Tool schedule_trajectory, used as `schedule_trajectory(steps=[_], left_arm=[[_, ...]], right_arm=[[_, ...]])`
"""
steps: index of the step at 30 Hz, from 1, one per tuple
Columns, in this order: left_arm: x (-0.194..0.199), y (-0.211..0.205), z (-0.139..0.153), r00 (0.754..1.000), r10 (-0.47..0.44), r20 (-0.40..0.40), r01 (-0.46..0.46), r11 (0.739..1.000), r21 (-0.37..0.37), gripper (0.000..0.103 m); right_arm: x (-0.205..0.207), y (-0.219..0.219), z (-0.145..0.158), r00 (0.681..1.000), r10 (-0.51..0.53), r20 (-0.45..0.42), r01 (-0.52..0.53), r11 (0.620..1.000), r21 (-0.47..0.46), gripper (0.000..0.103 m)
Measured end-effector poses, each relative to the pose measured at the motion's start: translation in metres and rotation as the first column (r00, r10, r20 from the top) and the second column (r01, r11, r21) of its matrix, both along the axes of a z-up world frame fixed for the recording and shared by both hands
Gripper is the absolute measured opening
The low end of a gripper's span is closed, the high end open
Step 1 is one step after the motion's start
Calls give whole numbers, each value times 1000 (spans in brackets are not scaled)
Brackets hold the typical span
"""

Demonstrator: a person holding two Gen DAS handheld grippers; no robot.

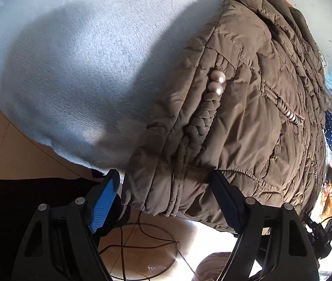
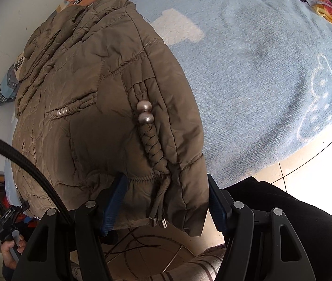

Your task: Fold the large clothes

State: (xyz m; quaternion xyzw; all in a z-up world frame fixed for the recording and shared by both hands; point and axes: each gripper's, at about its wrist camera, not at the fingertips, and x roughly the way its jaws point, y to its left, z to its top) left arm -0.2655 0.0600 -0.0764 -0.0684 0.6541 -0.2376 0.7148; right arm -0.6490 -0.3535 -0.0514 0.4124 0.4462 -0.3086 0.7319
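We see the olive quilted jacket [image 1: 247, 107] lying on the pale blue blanket [image 1: 72, 70], its hem hanging over the bed's edge. Our left gripper [image 1: 163, 182] stands wide, the hem corner between its fingers; whether the pads touch cloth we cannot tell. Our right gripper [image 2: 166, 187] likewise straddles the other corner, spread wide. The jacket's collar end blurs at the frame edge.

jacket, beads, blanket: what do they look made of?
Jacket: likely thin synthetic shell, padded; slight sheen, quilted stitching, fine crinkles.
Beads: metal or pearly plastic, can't tell; smooth, rounded, bright glints.
Blanket: probably fleece; matte, light blue, fuzzy nap.
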Motion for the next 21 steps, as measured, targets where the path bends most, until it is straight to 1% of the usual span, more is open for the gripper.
schedule_trajectory(steps=[2,3,4,5,6,7,8,9,10,12,13,15,16,18,19,20,21], left_arm=[[2,4,1,1000,-6,7,6,1000,2,79],[1,4,2,1000,-12,8,12,1000,-3,76],[1,5,5,1000,-20,10,20,1000,-11,72],[-3,-13,7,1000,-27,11,27,1000,-12,67],[-6,-13,9,999,-35,17,35,999,-8,61],[-9,-13,13,998,-44,32,44,999,-3,57],[-15,-28,17,998,-48,45,48,999,11,48],[-19,-29,22,997,-48,61,47,999,19,39],[-23,-30,27,995,-54,89,52,998,34,37],[-32,-35,36,986,-69,149,62,997,52,30],[-36,-38,40,980,-86,181,75,995,65,29],[-40,-45,41,975,-106,193,94,993,71,28],[-40,-46,40,974,-102,201,91,994,61,28],[-34,-49,35,976,-95,197,86,995,56,28],[-33,-52,33,976,-94,194,85,995,57,28],[-30,-53,29,977,-93,192,82,995,63,31],[-24,-51,25,977,-89,192,75,994,76,37]], right_arm=[[-1,0,0,1000,-3,3,3,1000,0,71],[-1,0,0,1000,-3,4,3,1000,0,69],[1,0,-1,1000,-1,5,1,1000,0,62],[1,1,-1,1000,3,3,-3,1000,-1,48],[2,2,0,1000,4,-2,-4,1000,-7,39],[2,2,0,1000,4,-12,-4,1000,-16,24],[1,3,1,1000,7,-9,-7,1000,-19,19],[1,3,2,1000,12,-1,-12,1000,-22,17],[1,5,5,1000,17,5,-17,999,-32,15],[-3,7,9,999,33,11,-33,998,-56,14],[-4,8,10,999,34,13,-33,998,-59,14],[-4,6,7,1000,26,14,-25,999,-46,14],[-4,4,6,1000,20,14,-19,999,-37,15],[-1,2,3,1000,24,7,-23,999,-30,21],[2,2,1,1000,24,-3,-24,999,-32,27],[4,1,0,1000,25,-12,-25,999,-31,29],[7,1,-3,999,26,-24,-27,999,-29,31]])
